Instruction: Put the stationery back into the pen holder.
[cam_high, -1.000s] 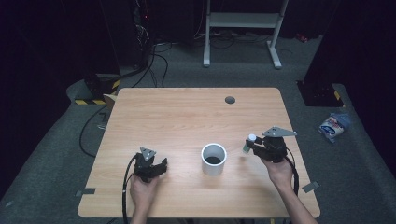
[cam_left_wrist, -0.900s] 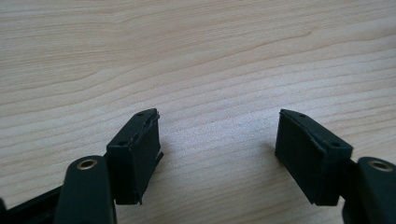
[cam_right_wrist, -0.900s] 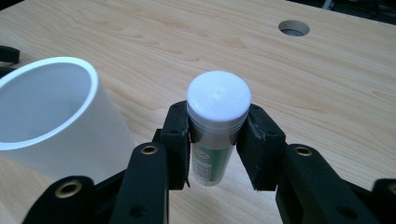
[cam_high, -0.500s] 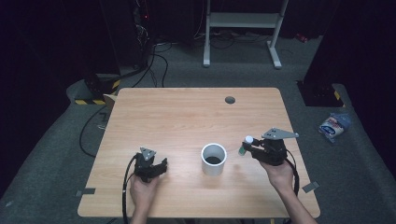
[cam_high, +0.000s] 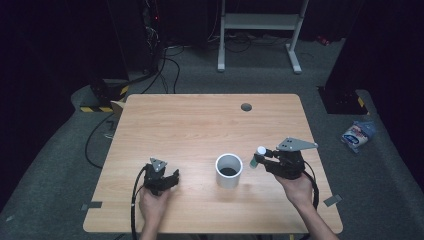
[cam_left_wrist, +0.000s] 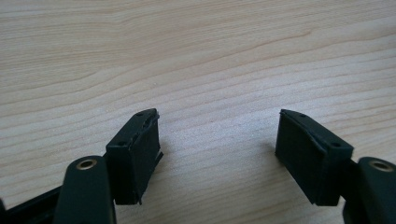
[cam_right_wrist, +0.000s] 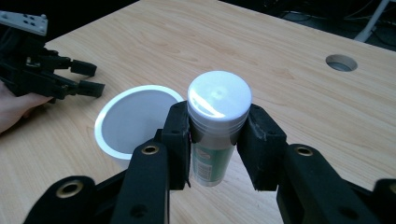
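While it is clamped between both jaws of the right gripper (cam_right_wrist: 215, 149), a small bottle (cam_right_wrist: 215, 135) with a white cap and a green label is held above the wooden table (cam_high: 200, 125). A white cup (cam_high: 229, 170) is seen just beside this gripper, on the side toward the left gripper (cam_high: 167, 181). The jaws of the left gripper (cam_left_wrist: 217, 154) are kept wide apart, with nothing but bare wood between them. A round hole (cam_high: 246, 107) is found in the table far ahead of both tongs.

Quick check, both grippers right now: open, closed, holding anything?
Left gripper: open, holding nothing, low over the table.
Right gripper: closed on a white-capped bottle, beside the white cup.
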